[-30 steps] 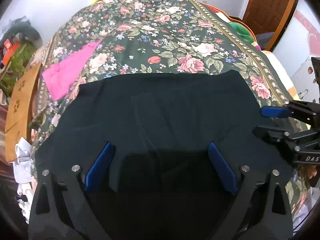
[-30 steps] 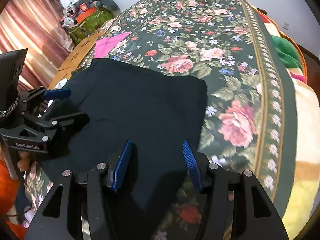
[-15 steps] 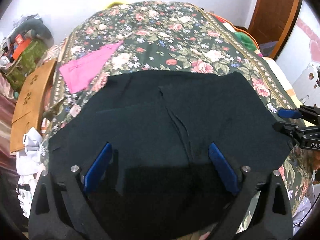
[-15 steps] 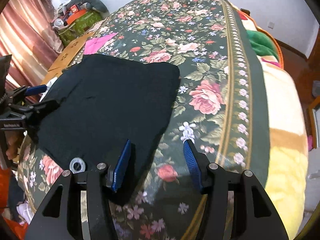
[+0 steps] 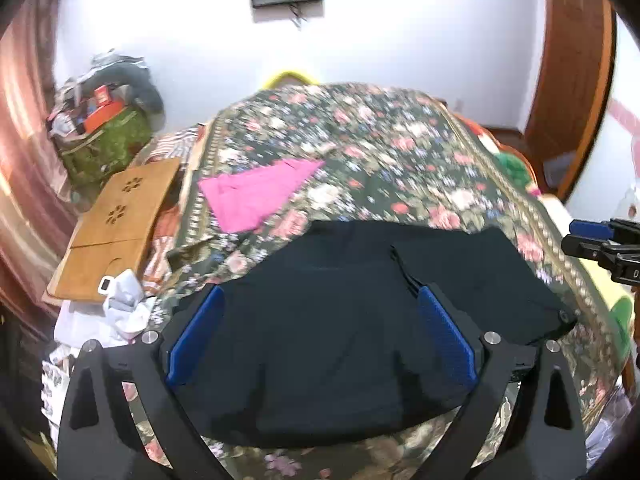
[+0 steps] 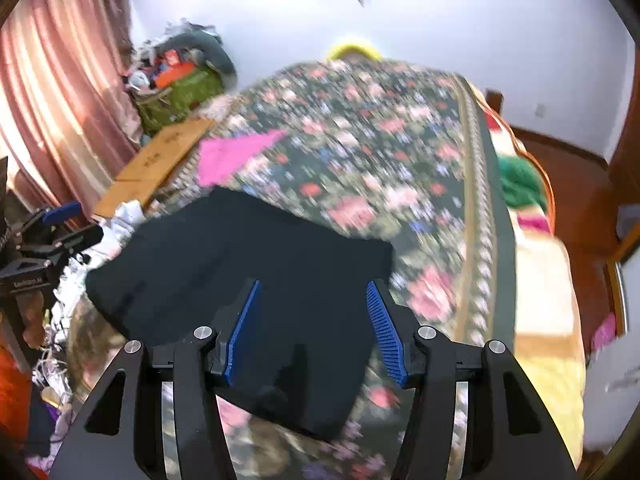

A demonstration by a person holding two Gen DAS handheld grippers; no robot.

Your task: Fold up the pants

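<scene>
A: Pants (image 5: 320, 344), one pair, dark and already doubled into a compact slab, lie at the near edge of the bed (image 5: 360, 152), toward its left corner as both cameras show it.

B: How should they handle?

A: Soft and limp, by the look of them. The cloth sags over the bed's edge and shows layered hems at one end, so it would likely droop if lifted by a single point. Light too, probably, and not slippery on that floral cover. No risk of breakage.

B: Where to take hold?

A: Best guess: the two corners of one short end, one per claw, pinching all layers together so the stack does not slide apart. The stepped hems on the right side in the left camera's view look like the thickest, surest bite.

B: And the claws?

A: Two. The left gripper (image 5: 320, 344) hangs above the pants with its blue pads (image 5: 196, 336) spread wide, nothing between them but the view of cloth below. The right gripper (image 6: 314, 328) is about half parted, pads (image 6: 244, 328) clear of the fabric, empty as well.

B: Anything else on the bed?

A: One pink cloth (image 5: 256, 192) farther in, well apart from the pants, and something green (image 6: 520, 176) at the far right edge. A wooden board (image 5: 116, 216) lies beside the bed's left edge.
</scene>
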